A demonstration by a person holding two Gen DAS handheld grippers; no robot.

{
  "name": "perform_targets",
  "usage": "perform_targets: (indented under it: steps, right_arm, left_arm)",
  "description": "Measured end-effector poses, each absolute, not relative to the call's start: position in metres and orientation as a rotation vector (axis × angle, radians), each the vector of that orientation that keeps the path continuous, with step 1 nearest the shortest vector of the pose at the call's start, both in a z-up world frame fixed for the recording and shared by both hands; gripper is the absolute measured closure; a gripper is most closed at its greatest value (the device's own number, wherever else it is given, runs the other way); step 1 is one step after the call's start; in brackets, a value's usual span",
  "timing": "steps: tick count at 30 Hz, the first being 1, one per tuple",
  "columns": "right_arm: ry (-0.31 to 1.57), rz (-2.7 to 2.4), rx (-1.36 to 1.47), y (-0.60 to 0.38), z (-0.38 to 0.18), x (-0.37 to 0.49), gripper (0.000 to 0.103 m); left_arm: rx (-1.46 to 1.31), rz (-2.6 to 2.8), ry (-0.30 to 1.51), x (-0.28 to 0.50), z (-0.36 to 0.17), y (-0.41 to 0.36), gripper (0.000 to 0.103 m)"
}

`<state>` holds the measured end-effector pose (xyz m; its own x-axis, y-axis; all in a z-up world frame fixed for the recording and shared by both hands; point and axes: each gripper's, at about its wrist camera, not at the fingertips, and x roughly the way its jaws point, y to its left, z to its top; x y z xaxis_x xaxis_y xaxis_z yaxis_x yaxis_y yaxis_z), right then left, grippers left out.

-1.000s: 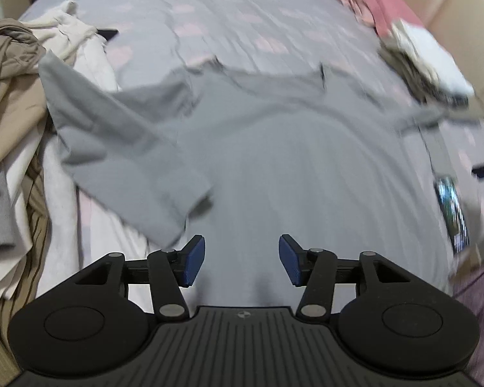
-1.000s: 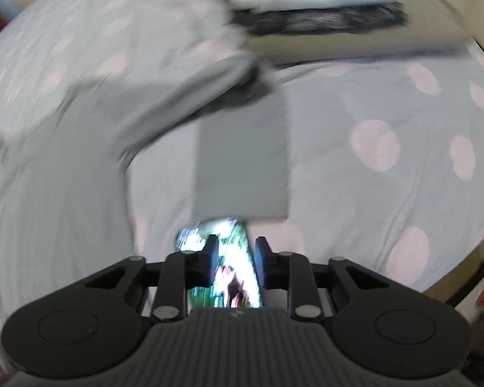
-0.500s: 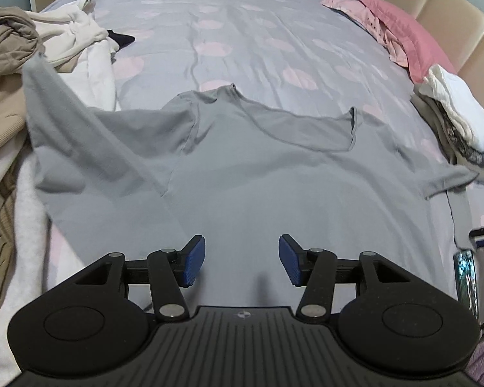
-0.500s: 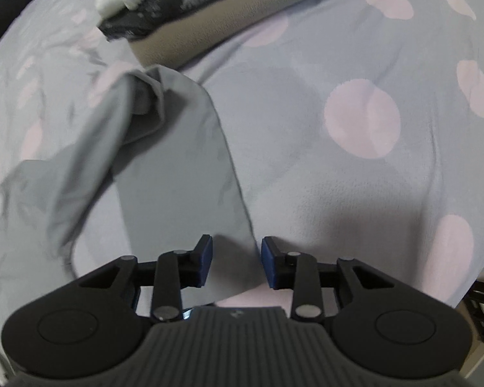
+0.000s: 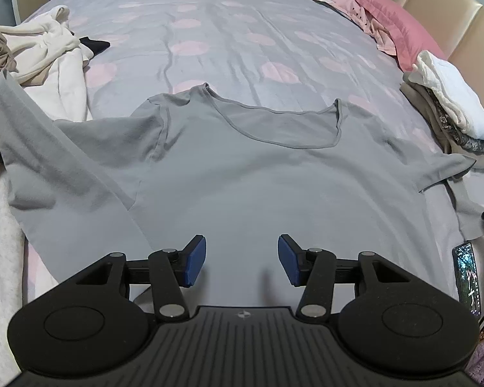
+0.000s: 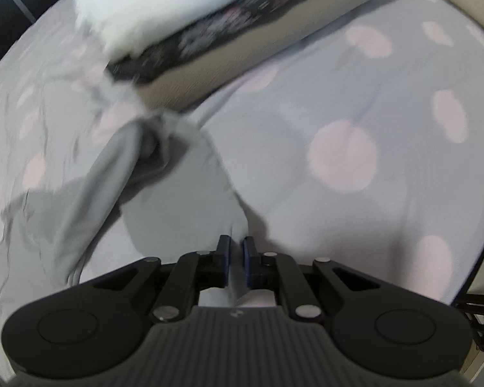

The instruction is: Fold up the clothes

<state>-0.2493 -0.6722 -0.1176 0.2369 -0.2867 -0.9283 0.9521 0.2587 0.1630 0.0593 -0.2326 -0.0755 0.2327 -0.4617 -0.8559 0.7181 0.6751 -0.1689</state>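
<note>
Since a second ago, both grippers are sinking closer to the bed, and the right one is rolling over onto the shirt's corner. The big bed (image 5: pixel 274 16) is wearing a grey cover with pink spots. The grey shirt (image 5: pixel 258 167) is lying flat across it, neck hole away from us, one sleeve flopping over the messy clothes pile (image 5: pixel 42 54). It is looking soft, thin and light, so it is going to sag and slide if pulled fast. Corners and hems are looking like the best places to pinch. The folded stack (image 5: pixel 448 116) is sitting just beside the other sleeve. The far half of the bed is lying bare for folding. The left gripper (image 5: pixel 242 264) is hanging over the lower shirt, fingers apart, holding nothing. The right gripper (image 6: pixel 237 258) is closing, with the shirt's edge between its pads (image 6: pixel 224 258).
</note>
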Motion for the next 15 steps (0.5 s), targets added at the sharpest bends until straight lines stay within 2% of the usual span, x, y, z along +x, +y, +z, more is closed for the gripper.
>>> perform_targets:
  steps: [8,15]
  right_arm:
    - [0.827,-1.121,0.895,-0.701,-0.087,-0.271,0.094]
    - [0.795,-1.169,0.759,-0.719,-0.015,-0.272,0.094]
  left_arm:
    - [0.246,-0.810,1.084,0.063,-0.072,-0.227,0.056]
    - [0.243,-0.831,1.070,0.062,-0.067,-0.228,0.056]
